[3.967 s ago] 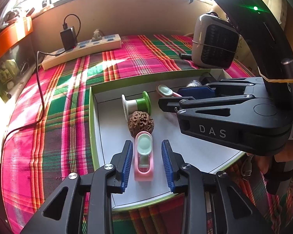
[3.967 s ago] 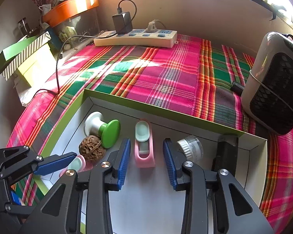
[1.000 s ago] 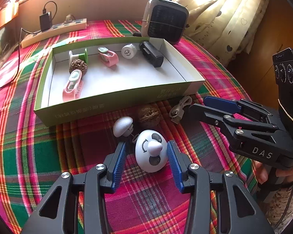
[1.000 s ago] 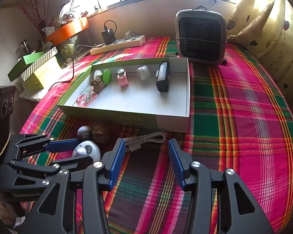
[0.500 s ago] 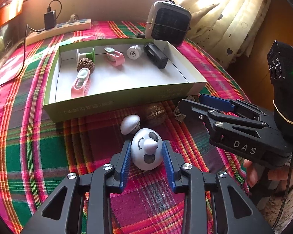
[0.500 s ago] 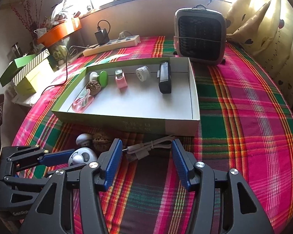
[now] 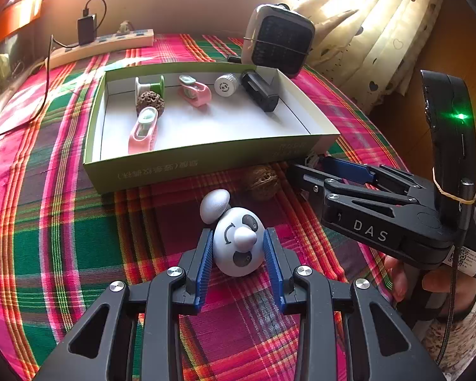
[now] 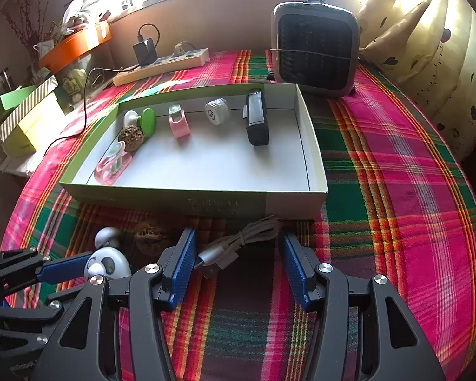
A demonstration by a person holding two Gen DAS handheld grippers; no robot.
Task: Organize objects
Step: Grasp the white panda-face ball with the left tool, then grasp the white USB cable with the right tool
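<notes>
Gripping panda toy (image 7: 238,241), left gripper (image 7: 239,254) near box edge (image 7: 206,158)

A plaid cloth (image 8: 396,165) in pink, green and red covers the surface, with a grey grilled heater (image 8: 315,49) at its far edge, a cream power strip (image 8: 161,65) holding a black charger (image 8: 145,49), heart-dotted curtains (image 7: 377,41), and green striped boxes (image 8: 22,108).
</notes>
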